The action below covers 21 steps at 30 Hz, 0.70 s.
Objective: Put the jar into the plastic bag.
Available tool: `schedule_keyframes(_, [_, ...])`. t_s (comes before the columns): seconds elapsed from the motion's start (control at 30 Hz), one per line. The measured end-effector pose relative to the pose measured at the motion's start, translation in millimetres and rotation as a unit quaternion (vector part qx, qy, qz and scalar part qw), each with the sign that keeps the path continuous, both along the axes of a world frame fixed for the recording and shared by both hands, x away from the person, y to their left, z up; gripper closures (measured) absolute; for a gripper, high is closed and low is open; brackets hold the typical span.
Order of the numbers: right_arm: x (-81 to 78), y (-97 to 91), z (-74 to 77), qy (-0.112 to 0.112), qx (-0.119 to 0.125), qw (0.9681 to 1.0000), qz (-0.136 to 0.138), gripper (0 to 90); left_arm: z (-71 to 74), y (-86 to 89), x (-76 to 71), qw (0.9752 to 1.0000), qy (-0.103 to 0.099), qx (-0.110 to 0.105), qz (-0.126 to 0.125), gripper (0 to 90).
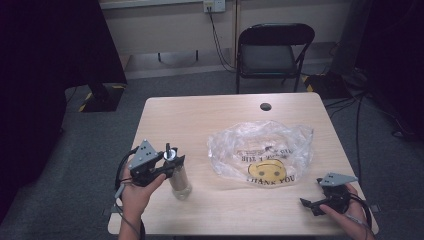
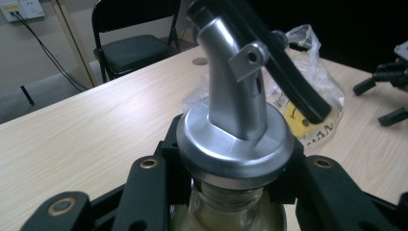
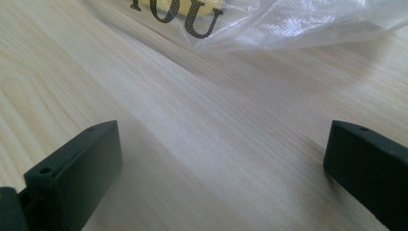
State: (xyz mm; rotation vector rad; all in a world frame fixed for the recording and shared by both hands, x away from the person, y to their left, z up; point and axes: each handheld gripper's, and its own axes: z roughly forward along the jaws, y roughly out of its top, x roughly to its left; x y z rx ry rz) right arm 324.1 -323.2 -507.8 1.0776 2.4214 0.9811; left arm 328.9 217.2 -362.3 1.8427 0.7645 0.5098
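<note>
Left tongs (image 1: 167,167) are clamped round the neck of a glass bottle (image 1: 180,182) standing on the desk (image 1: 200,120); right tongs (image 1: 312,205) sit spread wide near the plastic bag (image 1: 260,152).

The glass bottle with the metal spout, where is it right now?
In the high view the glass bottle stands upright on the table, near its front left, held at the neck by the left claw. The plastic bag lies to its right.

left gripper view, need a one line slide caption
Left tool clamped on the neck of a glass bottle with a metal pourer.
</note>
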Motion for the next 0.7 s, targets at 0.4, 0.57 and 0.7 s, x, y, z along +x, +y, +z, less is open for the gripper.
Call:
schedule_keyframes(0.4, [0.0,0.0,0.0,0.000,0.000,1.0000,0.000,0.0,28.5,-18.2,11.1,0.9996,0.002,-0.013,-0.025,60.5])
schedule_keyframes(0.57, [0.0,0.0,0.0,0.000,0.000,1.0000,0.000,0.0,42.2,-31.7,20.0,0.9991,0.006,-0.014,-0.039,60.4])
schedule_keyframes(0.7, [0.0,0.0,0.0,0.000,0.000,1.0000,0.000,0.0,47.7,-39.1,24.7,0.9988,0.006,-0.014,-0.046,60.4])
